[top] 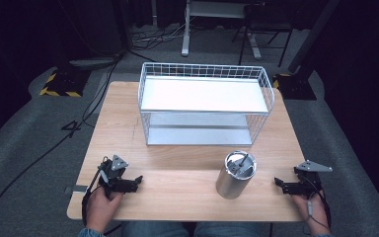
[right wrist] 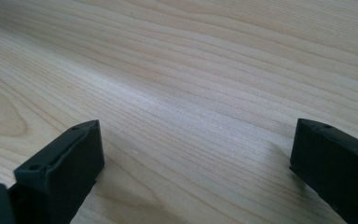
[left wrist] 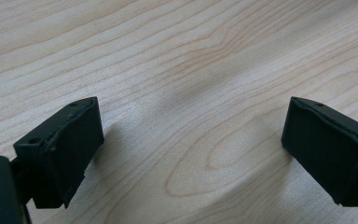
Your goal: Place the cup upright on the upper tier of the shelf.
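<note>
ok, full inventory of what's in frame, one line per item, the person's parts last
table: 1, light wood, centre of the high view
wire rack: 1, white wire with a white upper shelf and a silvery lower one, far half of the table
metal canister: 1, silver, upright, near edge right of centre, apart from both tools
cables: several, black, on the grey floor left of and beyond the table
striped base: 1, black and yellow, floor at far left
left tool: 1, black, jaws open, low over the near left of the table, nothing between them
right tool: 1, black, jaws open, near right of the table, nothing between them
hands: 2, at the bottom edge, one holding each tool
</note>
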A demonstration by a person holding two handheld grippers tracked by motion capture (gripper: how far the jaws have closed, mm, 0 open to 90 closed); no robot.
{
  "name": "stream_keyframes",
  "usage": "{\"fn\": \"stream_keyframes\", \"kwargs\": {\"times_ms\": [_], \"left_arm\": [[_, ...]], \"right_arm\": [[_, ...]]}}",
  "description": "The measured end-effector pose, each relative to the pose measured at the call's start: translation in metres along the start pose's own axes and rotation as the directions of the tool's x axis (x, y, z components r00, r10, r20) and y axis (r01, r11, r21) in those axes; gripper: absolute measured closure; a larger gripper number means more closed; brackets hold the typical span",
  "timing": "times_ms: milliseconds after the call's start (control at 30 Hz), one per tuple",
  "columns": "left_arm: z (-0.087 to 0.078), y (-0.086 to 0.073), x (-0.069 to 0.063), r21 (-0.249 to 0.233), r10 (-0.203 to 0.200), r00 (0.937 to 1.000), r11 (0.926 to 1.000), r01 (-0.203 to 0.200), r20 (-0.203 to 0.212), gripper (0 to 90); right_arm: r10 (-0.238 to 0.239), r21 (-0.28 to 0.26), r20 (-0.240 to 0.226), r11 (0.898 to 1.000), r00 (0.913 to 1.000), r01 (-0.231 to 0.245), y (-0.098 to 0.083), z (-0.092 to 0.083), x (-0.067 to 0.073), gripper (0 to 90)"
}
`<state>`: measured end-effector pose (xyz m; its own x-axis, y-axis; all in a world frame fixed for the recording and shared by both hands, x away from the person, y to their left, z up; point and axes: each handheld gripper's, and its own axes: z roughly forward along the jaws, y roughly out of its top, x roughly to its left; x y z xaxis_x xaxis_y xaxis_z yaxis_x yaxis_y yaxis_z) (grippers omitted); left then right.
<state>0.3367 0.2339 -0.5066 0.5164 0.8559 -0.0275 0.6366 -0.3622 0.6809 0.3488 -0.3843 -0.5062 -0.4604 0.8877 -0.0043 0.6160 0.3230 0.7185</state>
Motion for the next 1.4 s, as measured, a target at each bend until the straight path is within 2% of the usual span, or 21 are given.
{"fn": "stream_keyframes", "kwargs": {"times_ms": [633,700,733,867,967,1133,1400], "left_arm": [[0.0,0.0,0.0,0.0,0.0,1.0,1.0,0.0,0.0,5.9],[0.0,0.0,0.0,0.001,0.0,1.0,1.0,0.0,0.0,5.9],[0.0,0.001,0.0,0.002,-0.001,1.0,1.0,0.001,0.0,5.9],[0.0,0.001,0.001,0.004,0.009,0.9999,1.0,-0.009,-0.005,5.9],[0.0,0.001,0.001,0.003,0.005,1.0,1.0,-0.005,-0.003,5.9],[0.0,0.001,0.001,0.003,0.006,1.0,1.0,-0.006,-0.003,5.9],[0.0,0.001,0.001,0.004,0.009,0.9999,1.0,-0.009,-0.005,5.9]], "right_arm": [[0.014,0.002,0.011,1.0,0.9998,-0.014,0.0,0.0,0.0,3.7],[0.025,0.002,0.02,1.0,0.9995,-0.025,0.001,0.0,0.0,3.7],[0.051,0.001,0.051,0.999,0.9974,-0.051,0.002,0.001,0.0,3.7],[0.057,0.017,0.054,0.998,0.9969,-0.058,0.003,0.0,-0.002,3.7],[0.064,0.027,0.035,0.998,0.9974,-0.065,0.006,-0.003,-0.001,3.6],[0.047,0.022,0.015,0.999,0.9988,-0.047,0.015,-0.013,0.004,3.5],[0.019,-0.022,-0.013,1.0,0.9997,-0.019,0.032,-0.037,0.015,3.5]]}}
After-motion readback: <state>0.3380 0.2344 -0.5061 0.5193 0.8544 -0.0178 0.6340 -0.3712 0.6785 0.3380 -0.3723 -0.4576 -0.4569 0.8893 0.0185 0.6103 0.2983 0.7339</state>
